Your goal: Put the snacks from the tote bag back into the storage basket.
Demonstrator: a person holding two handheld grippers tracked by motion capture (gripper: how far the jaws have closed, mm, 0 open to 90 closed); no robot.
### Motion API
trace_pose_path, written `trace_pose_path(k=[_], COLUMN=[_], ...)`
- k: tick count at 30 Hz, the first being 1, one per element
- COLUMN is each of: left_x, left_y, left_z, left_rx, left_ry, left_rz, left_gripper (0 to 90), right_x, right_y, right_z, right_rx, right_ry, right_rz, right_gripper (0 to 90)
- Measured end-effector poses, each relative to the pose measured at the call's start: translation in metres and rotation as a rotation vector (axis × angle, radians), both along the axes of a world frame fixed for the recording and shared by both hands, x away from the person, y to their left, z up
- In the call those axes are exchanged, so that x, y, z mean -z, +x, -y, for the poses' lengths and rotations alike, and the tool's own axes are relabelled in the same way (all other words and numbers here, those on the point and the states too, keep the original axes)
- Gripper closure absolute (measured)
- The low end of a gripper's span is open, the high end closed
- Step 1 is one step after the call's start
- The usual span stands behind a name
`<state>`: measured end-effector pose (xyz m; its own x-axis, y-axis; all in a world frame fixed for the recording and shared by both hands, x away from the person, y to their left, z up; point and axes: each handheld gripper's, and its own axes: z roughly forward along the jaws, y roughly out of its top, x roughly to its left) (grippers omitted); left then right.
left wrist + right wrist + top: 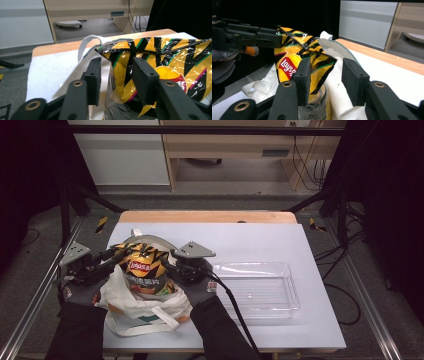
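The Lay's chips bag [145,270] stands upright in the white tote bag [131,312] on the counter [280,240], between my left fingers [117,75] and right fingers [325,80], which are half closed around its edges, not yet pressing.

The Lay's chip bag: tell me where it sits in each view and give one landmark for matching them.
High view: the chip bag stands in the white tote bag, left of centre, between both grippers.
Left gripper view: it sits in the right half, beside the tote's edge.
Right gripper view: left of centre, behind the left-hand jaw.
Shared landmark: the white tote bag around it.
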<state>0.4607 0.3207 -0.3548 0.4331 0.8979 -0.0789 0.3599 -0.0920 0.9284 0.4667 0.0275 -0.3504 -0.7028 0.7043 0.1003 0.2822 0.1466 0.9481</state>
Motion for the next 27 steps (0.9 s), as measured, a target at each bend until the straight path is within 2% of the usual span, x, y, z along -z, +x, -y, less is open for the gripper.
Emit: trace_pose_path(k=[5,10,23,27], left_x=[0.0007,0.0002,-0.0016,-0.0031], left_y=[-0.0009,-0.0015,-0.003,-0.0041], left_z=[-0.0009,-0.0007,0.0,0.0001], left_rx=[0.009,0.009,0.005,0.005], left_ry=[-0.012,-0.011,-0.009,-0.008], left_rz=[-0.003,-0.006,-0.015,-0.015], left_gripper=[74.2,80.0,87.0,88.1], right_x=[0.0054,0.0059,0.005,0.0039], right_y=[0.0022,0.0025,0.0016,0.0005], right_z=[-0.0061,-0.0083,-0.0095,-0.0101], right_rx=[-0.008,-0.005,-0.001,0.004], right_ry=[-0.008,0.001,0.01,0.009], right_rz=[-0.011,-0.011,-0.007,-0.005], right_gripper=[66.1,72.5,87.7,89.0])
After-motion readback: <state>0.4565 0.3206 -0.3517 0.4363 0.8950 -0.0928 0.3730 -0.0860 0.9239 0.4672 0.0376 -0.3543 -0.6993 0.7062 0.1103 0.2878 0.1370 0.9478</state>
